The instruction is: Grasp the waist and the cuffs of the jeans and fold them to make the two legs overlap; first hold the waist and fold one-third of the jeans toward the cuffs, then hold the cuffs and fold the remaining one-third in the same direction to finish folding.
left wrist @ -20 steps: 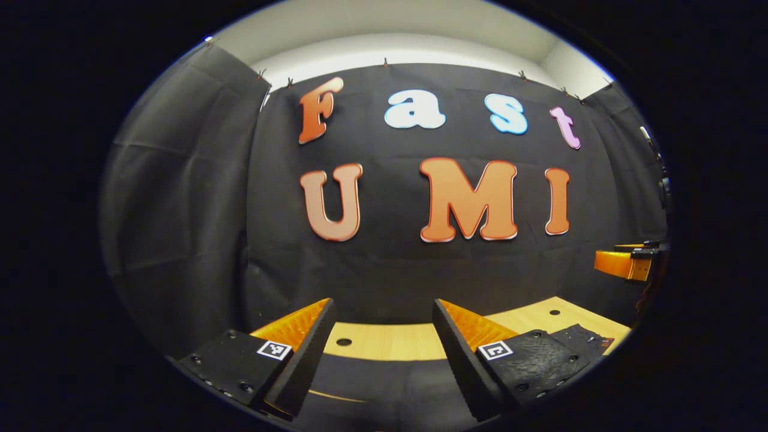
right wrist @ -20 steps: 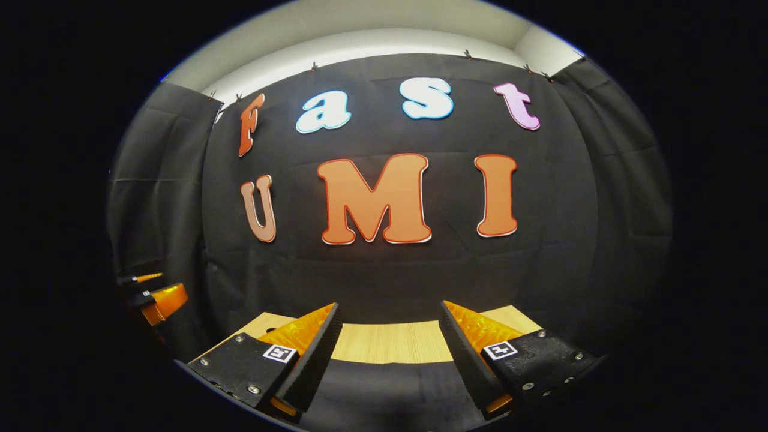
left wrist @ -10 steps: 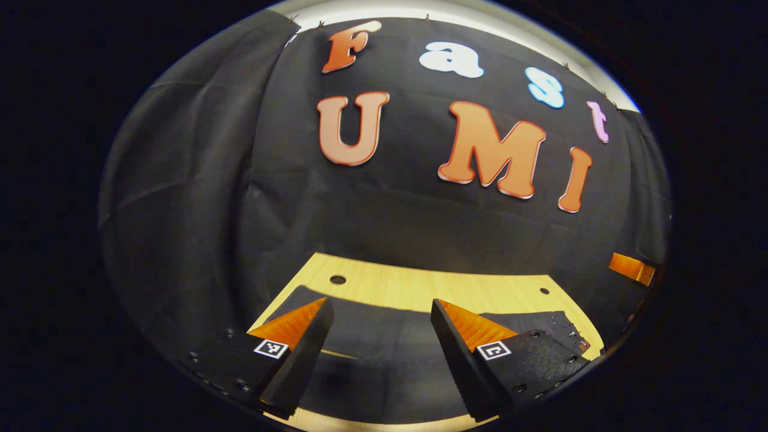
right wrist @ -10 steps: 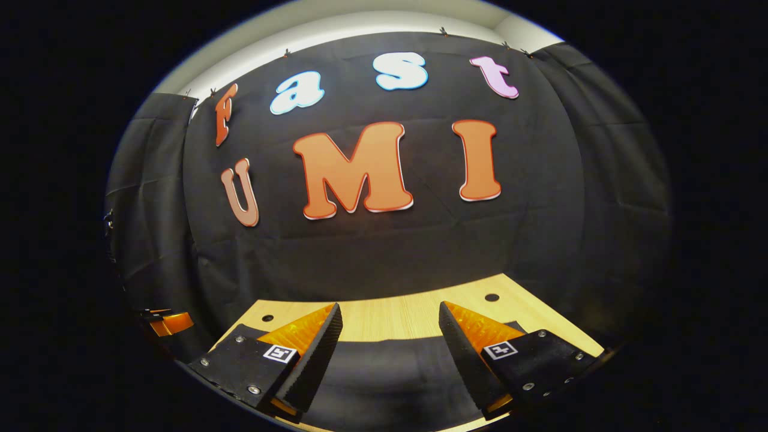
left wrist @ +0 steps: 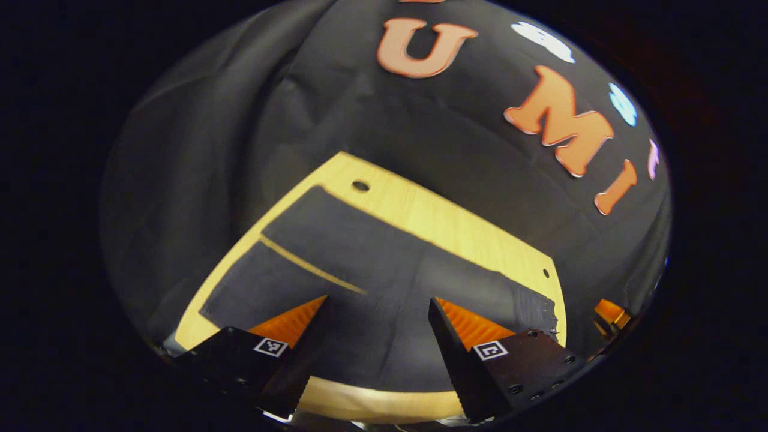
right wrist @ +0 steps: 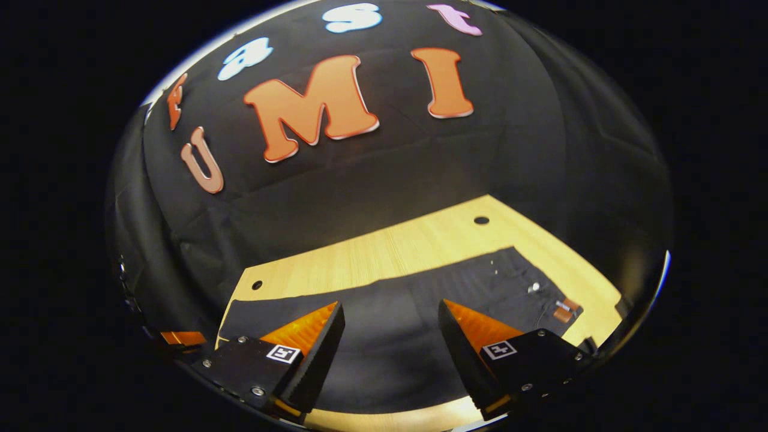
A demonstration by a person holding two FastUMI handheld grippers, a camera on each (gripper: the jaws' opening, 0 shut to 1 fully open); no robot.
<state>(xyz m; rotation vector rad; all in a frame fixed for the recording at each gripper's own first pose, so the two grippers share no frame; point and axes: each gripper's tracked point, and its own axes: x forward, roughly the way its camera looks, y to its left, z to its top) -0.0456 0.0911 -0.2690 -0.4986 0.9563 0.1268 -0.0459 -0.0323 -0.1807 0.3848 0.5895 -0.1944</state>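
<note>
The dark jeans (left wrist: 372,282) are lying flat on the wooden table (left wrist: 456,222), the two legs side by side with a thin strip of wood showing between them. In the right gripper view the waist end (right wrist: 534,288), with its metal button and small tag, is sitting toward the right of the table, and the legs are running off to the left. The left gripper (left wrist: 378,336) is hanging above the leg part, jaws spread and holding nothing. The right gripper (right wrist: 390,342) is hovering over the middle of the jeans (right wrist: 390,324) near the waist, jaws likewise spread and empty.

By my reading, the first step is only just being approached: nothing is gripped, and the legs are not yet overlapping. The next move seems to call for the right gripper lowering onto the waist edge and the left onto a cuff, each pinching the cloth before carrying one leg over the other.
</note>
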